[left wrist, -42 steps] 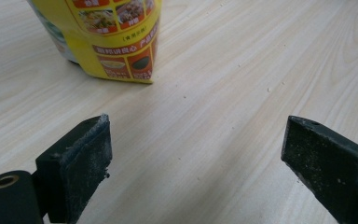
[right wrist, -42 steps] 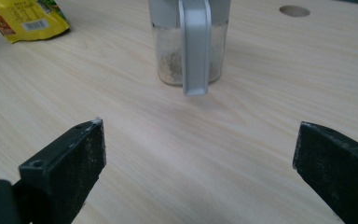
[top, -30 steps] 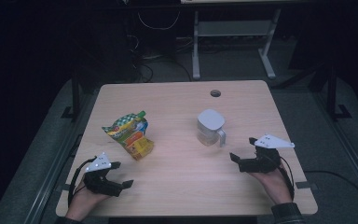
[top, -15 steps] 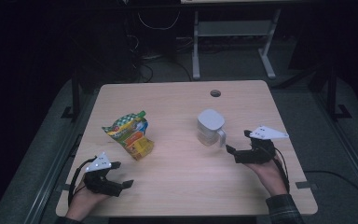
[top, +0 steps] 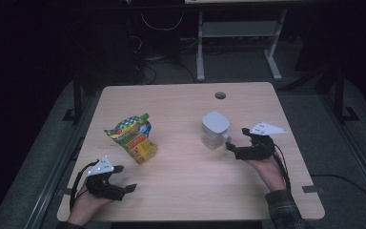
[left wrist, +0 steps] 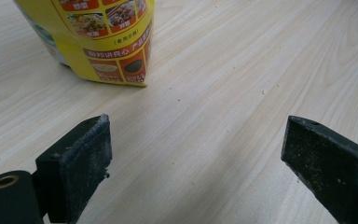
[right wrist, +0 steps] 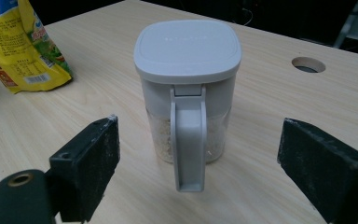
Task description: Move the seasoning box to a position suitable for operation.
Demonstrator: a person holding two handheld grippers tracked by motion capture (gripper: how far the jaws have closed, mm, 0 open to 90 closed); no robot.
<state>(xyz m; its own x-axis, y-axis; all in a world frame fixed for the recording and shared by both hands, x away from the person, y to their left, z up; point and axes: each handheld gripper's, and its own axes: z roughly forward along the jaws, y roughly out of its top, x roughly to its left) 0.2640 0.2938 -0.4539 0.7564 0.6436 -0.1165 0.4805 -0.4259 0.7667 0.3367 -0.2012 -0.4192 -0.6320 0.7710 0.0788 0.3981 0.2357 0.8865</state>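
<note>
High view: the right gripper point(top: 233, 147) has moved across the table point(top: 186, 181) toward the lidded jar point(top: 215, 130) since a second ago, when it stood farther to the jar's right, and it now sits just beside the jar's handle side; its jaws have just been closing slightly, yet they remain wide with nothing pressed between the pads. This indicates that the approach to the jar is under way and a grasp of the handle is the likely next step. The left gripper point(top: 124, 188) has stayed in place near the front left corner, short of the snack bag point(top: 131, 138), which lies left of centre and well apart from the jar. Left gripper view: the jaws stand wide with bare table between them; the yellow bag point(left wrist: 107, 42) is ahead and to the left, clear of both pads. Right gripper view: the jar point(right wrist: 189, 88) stands upright with its grey lid shut and pale grains visible in the lower part. Its handle point(right wrist: 188, 140) faces the camera, centred between the two wide jaws, slightly ahead of the pads and touching neither.
</note>
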